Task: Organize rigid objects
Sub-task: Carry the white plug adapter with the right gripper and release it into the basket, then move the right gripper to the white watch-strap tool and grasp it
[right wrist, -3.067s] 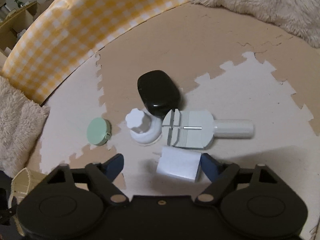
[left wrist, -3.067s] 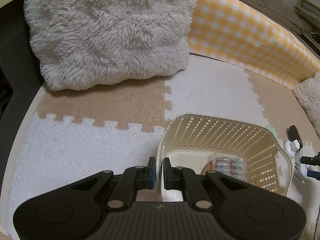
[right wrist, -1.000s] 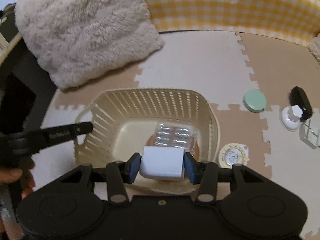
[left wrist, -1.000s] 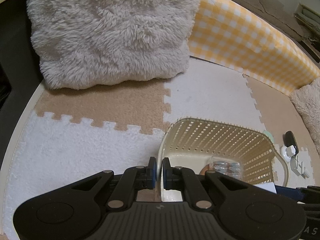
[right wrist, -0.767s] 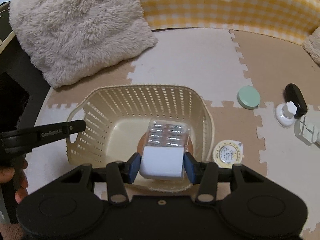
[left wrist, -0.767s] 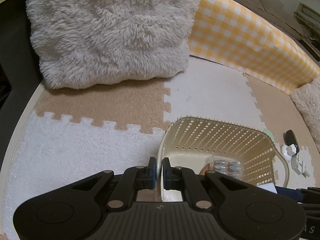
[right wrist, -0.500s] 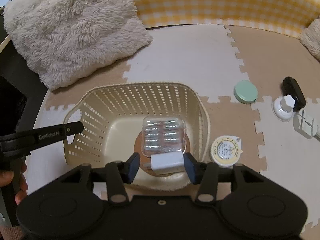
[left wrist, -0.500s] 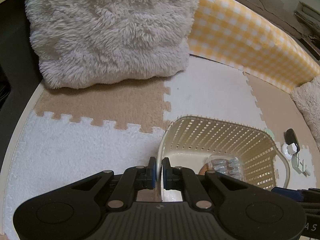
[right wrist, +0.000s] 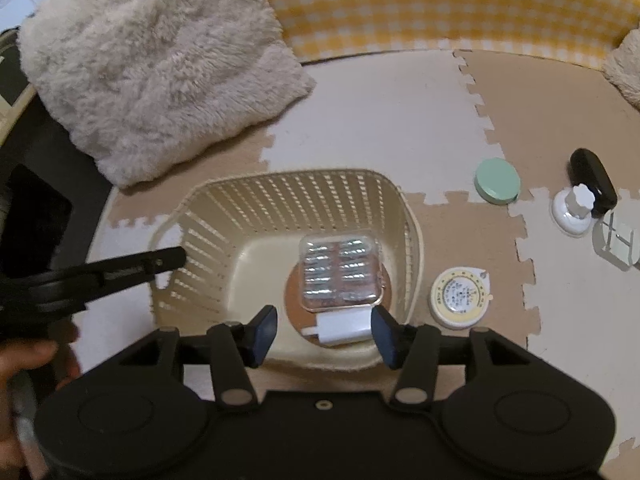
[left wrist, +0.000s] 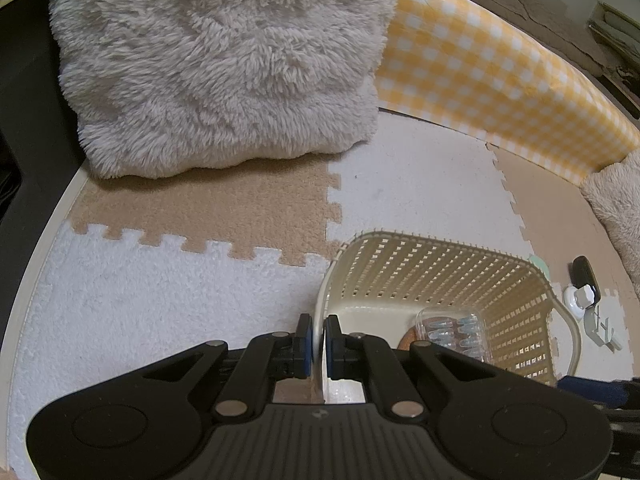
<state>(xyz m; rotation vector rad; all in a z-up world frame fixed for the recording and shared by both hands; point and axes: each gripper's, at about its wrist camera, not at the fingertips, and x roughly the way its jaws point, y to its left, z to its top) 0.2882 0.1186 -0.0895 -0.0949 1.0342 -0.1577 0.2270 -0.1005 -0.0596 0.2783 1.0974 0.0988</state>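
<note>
A cream slatted basket (right wrist: 240, 216) stands on the foam mat. My left gripper (left wrist: 318, 344) is shut on the basket's rim (left wrist: 320, 312); it shows at the left of the right wrist view (right wrist: 176, 258). My right gripper (right wrist: 324, 332) is open above the basket's near side. Below it, inside the basket, lie a white charger block (right wrist: 344, 325), a clear blister case (right wrist: 340, 272) and a brown disc (right wrist: 296, 300). The case also shows in the left wrist view (left wrist: 452, 330).
On the mat right of the basket lie a round tape measure (right wrist: 460, 296), a green round lid (right wrist: 497, 181), a white knob piece (right wrist: 572, 208), a black case (right wrist: 594, 180) and a white tool (right wrist: 618, 240). A fluffy pillow (right wrist: 152, 64) and a yellow checked bolster (right wrist: 440, 4) lie behind.
My right gripper carried the white charger block from the mat over the basket, then opened; the block now lies inside the basket. My left gripper kept its hold on the rim.
</note>
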